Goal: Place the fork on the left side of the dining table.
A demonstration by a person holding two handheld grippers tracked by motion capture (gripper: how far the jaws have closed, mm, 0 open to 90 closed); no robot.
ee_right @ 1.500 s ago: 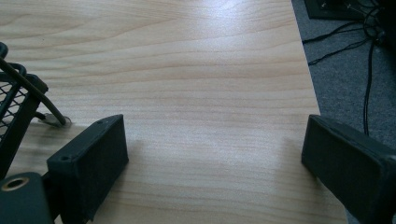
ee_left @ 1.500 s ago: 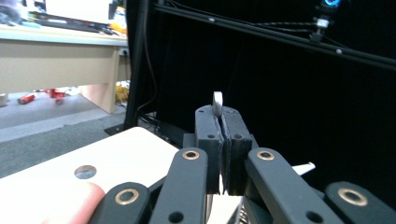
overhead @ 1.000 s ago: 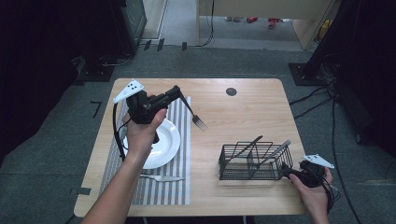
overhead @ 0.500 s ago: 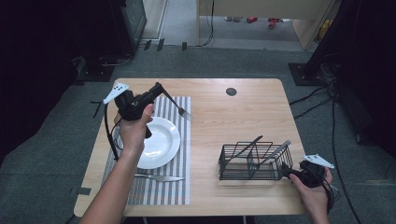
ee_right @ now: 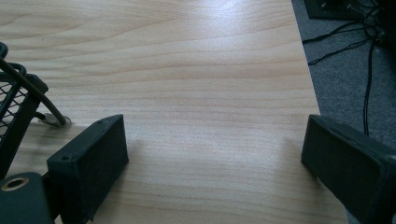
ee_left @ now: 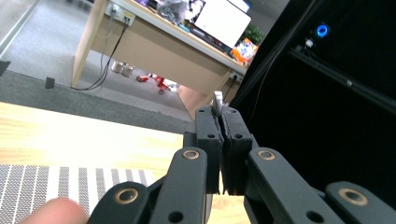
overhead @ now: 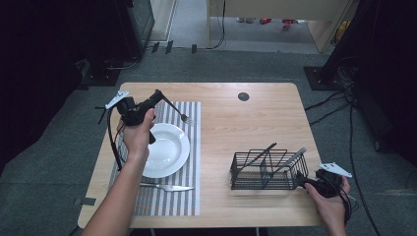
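The left gripper is clamped on the handle end of a fork, jaws pressed together with the metal tip poking out between them in the left gripper view, and it is held up over the far part of the striped placemat, beyond the white plate. The fork's long axis slants down and to the right, tines lowest, pointing toward the mat's far right corner; that looks like a grip for laying it beside the plate, with a knife already near the plate's close side. The right gripper rests on the table just beside the wire basket, jaws wide apart and empty, probably waiting to pick the next utensil
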